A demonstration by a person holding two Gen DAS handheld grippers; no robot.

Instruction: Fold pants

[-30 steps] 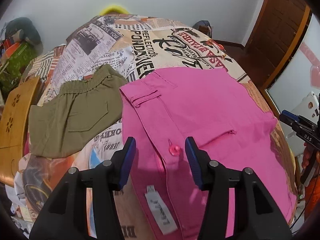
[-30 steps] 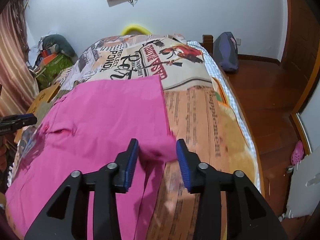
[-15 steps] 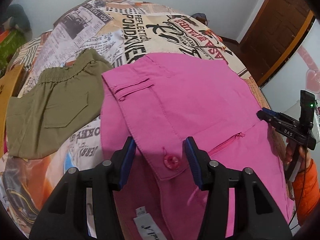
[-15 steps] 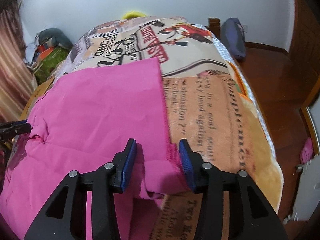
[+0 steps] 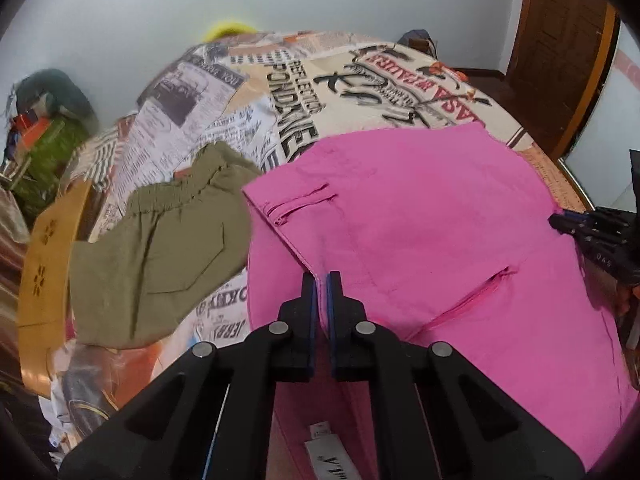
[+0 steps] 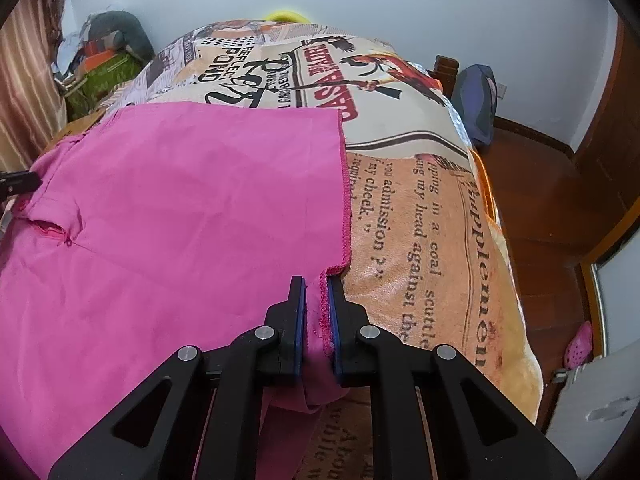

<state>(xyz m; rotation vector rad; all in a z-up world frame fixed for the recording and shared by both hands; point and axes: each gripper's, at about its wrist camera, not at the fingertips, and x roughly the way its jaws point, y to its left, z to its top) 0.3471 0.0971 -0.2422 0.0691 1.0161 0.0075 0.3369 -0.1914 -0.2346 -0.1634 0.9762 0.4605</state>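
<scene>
Pink pants [image 5: 420, 232] lie spread on a bed covered with a newspaper-print blanket [image 5: 248, 112]. My left gripper [image 5: 321, 280] is shut on the waistband edge of the pink pants, near the front opening; a white label shows below it. My right gripper [image 6: 317, 286] is shut on the hem corner of a pink pant leg [image 6: 180, 208], the stitched edge pinched between its blue pads. The right gripper also shows at the far right of the left wrist view [image 5: 592, 228].
Olive green shorts [image 5: 160, 248] lie on the bed left of the pink pants. A wooden headboard piece [image 5: 44, 272] and clutter stand at the left. A dark bag [image 6: 476, 100] sits on the wooden floor [image 6: 532, 184] right of the bed. A door [image 5: 560, 40] is at the back right.
Both grippers have closed: the left on the waistband edge, the right on the leg hem corner. Both were open over the fabric before.
</scene>
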